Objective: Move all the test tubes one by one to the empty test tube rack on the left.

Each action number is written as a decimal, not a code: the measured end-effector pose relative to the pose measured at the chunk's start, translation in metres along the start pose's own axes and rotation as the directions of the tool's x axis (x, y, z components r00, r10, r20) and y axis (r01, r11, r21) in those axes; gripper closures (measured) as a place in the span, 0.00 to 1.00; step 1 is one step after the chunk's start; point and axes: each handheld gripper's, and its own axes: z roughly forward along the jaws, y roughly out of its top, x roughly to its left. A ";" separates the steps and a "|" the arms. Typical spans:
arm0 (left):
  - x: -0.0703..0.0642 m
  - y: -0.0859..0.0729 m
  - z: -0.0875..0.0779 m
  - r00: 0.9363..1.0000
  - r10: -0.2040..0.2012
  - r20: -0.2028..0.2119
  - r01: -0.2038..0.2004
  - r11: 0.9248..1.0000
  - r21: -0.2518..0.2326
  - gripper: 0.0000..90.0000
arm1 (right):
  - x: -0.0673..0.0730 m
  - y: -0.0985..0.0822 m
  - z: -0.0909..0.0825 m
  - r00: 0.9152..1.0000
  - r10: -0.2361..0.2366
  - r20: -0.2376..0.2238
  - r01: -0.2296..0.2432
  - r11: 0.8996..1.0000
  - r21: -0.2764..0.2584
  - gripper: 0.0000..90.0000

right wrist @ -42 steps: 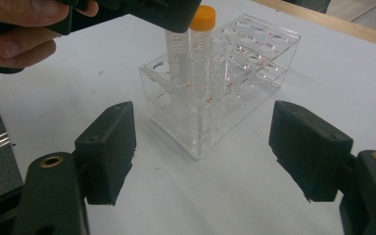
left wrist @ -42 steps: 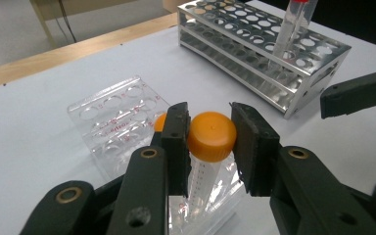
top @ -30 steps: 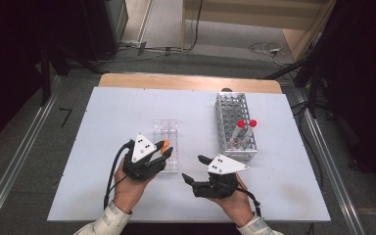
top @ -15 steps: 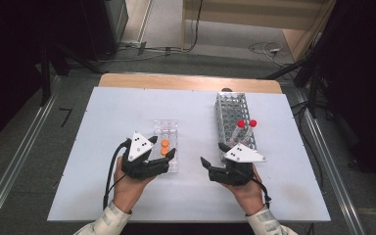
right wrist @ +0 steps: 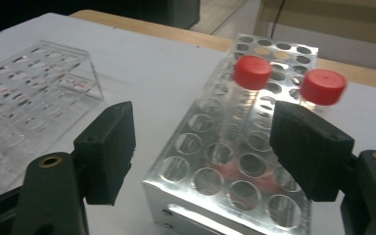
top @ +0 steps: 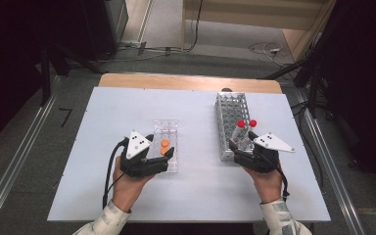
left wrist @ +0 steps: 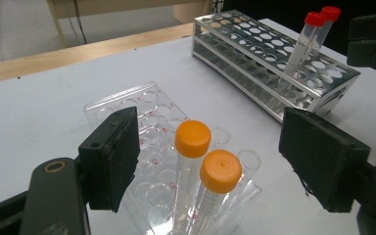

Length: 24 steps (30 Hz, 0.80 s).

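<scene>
Probably a lab: capped sample tubes (left wrist: 192,161) in racks (top: 232,125) on a white table (top: 127,107).

The high view looks forward and down over the whole white bench (top: 103,122). The left gripper view sits low and close before the clear rack (left wrist: 147,147); the right gripper view hovers close at the metal rack (right wrist: 235,161). All three share both racks
</scene>
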 end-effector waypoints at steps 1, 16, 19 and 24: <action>0.000 0.000 0.000 1.000 0.003 0.000 -0.003 1.000 0.002 0.26 | -0.003 0.000 0.000 1.000 0.002 0.012 -0.002 1.000 0.001 0.27; -0.001 0.001 -0.001 1.000 -0.014 0.024 0.014 1.000 -0.008 0.27 | -0.040 -0.007 0.022 0.988 0.073 0.139 -0.077 0.997 0.024 0.37; -0.001 0.001 -0.001 1.000 -0.014 0.024 0.014 1.000 -0.009 0.27 | -0.046 -0.009 0.029 0.986 0.075 0.151 -0.081 0.996 0.030 0.47; -0.001 0.001 -0.001 1.000 -0.013 0.023 0.013 1.000 -0.004 0.28 | -0.049 -0.011 0.037 0.988 0.061 0.143 -0.067 0.997 0.041 0.57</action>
